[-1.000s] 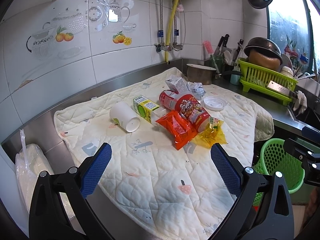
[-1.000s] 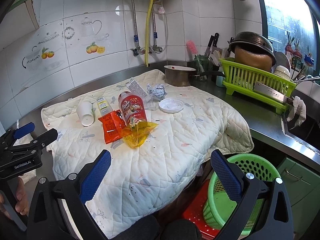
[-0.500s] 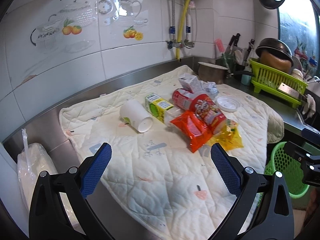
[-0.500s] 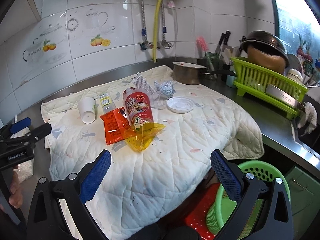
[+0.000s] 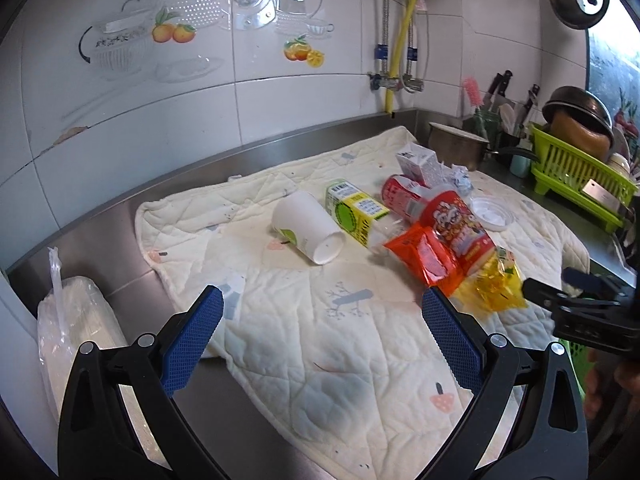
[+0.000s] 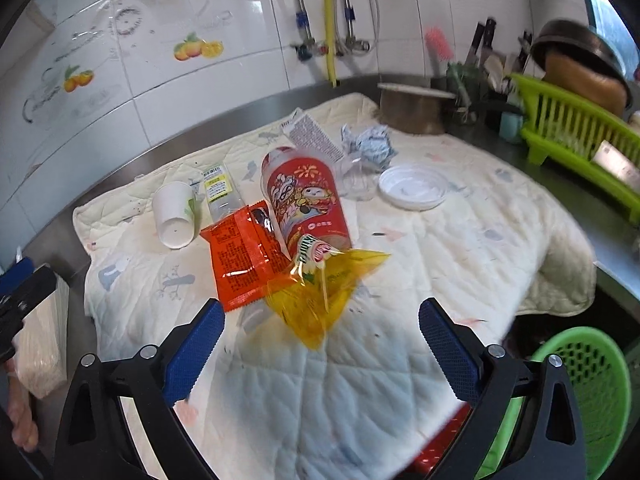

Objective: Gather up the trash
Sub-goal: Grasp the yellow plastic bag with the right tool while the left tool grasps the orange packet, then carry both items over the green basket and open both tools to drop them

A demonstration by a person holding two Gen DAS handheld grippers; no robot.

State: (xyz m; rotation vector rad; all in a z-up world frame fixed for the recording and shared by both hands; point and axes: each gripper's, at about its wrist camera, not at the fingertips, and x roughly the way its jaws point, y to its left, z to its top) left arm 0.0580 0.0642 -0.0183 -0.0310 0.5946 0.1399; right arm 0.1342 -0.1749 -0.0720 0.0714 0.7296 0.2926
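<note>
Trash lies on a quilted cloth (image 6: 400,340): a white paper cup (image 5: 308,230) (image 6: 175,216) on its side, a yellow-green carton (image 5: 354,212), a red noodle cup (image 6: 306,200) (image 5: 456,228), an orange snack bag (image 6: 244,258) (image 5: 428,258), a yellow wrapper (image 6: 320,292) (image 5: 496,284), a white lid (image 6: 412,188), crumpled paper (image 6: 370,144). My left gripper (image 5: 322,332) is open and empty, short of the cup. My right gripper (image 6: 320,344) is open and empty, just before the yellow wrapper. A green basket (image 6: 580,392) stands low at the right.
A steel counter edges the cloth. A metal pot (image 6: 414,108), a knife holder and a green dish rack (image 6: 580,124) stand at the back right. A plastic-wrapped bundle (image 5: 76,340) lies at the counter's left end. Tiled wall and pipes run behind.
Both grippers have moved forward toward the trash, which now looks larger and nearer. Both stay open. Nothing on the cloth has moved.
</note>
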